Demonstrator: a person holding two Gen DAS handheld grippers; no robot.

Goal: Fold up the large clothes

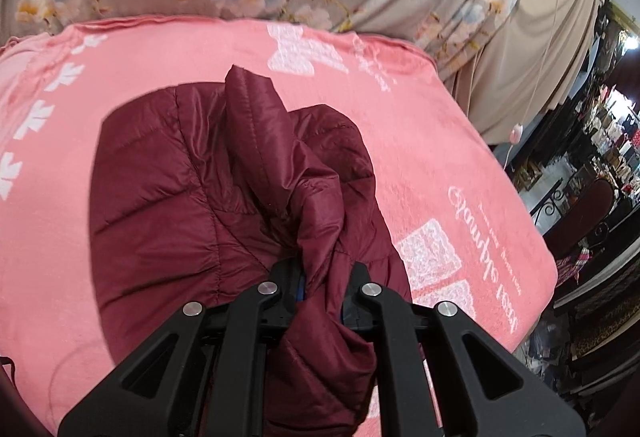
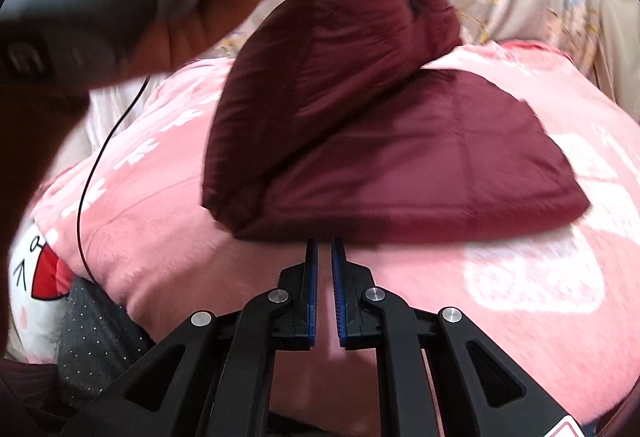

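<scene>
Folding is partway, as I read it. My left gripper (image 1: 322, 277) has its fingers clamped on a bunched flap of the maroon puffer jacket (image 1: 192, 197), lifted over the part lying flat on the pink blanket (image 1: 440, 141). My right gripper (image 2: 324, 249) is empty, fingers nearly shut, just beside the jacket's near edge. Laying that flap down and squaring the bundle remain.
</scene>
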